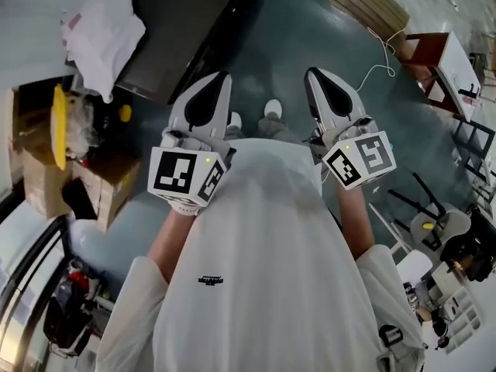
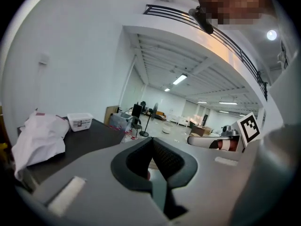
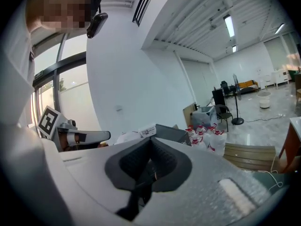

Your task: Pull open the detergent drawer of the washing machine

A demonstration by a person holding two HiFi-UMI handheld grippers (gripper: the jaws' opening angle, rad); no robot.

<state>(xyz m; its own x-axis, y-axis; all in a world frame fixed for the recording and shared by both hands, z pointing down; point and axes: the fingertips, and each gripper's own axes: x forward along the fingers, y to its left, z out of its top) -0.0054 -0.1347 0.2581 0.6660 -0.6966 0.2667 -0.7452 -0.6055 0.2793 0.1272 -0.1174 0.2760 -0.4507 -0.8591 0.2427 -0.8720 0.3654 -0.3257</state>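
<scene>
No washing machine or detergent drawer shows in any view. I hold both grippers side by side in front of my chest, pointing out over the grey floor. My left gripper (image 1: 220, 77) has its jaws together with nothing between them, and its own view shows the pads meeting at the tip (image 2: 151, 141). My right gripper (image 1: 313, 74) is shut and empty too (image 3: 151, 140). Each gripper appears at the edge of the other's view, marker cube outward.
A dark table (image 1: 182, 33) stands ahead left, carrying a crumpled white cloth (image 1: 102, 31) and a small white box (image 2: 80, 121). Cardboard boxes (image 1: 46, 169) sit at the left. Wooden slats (image 1: 364, 2) and a brown cabinet (image 1: 428, 53) are ahead right. Bottles (image 3: 207, 133) stand on the floor.
</scene>
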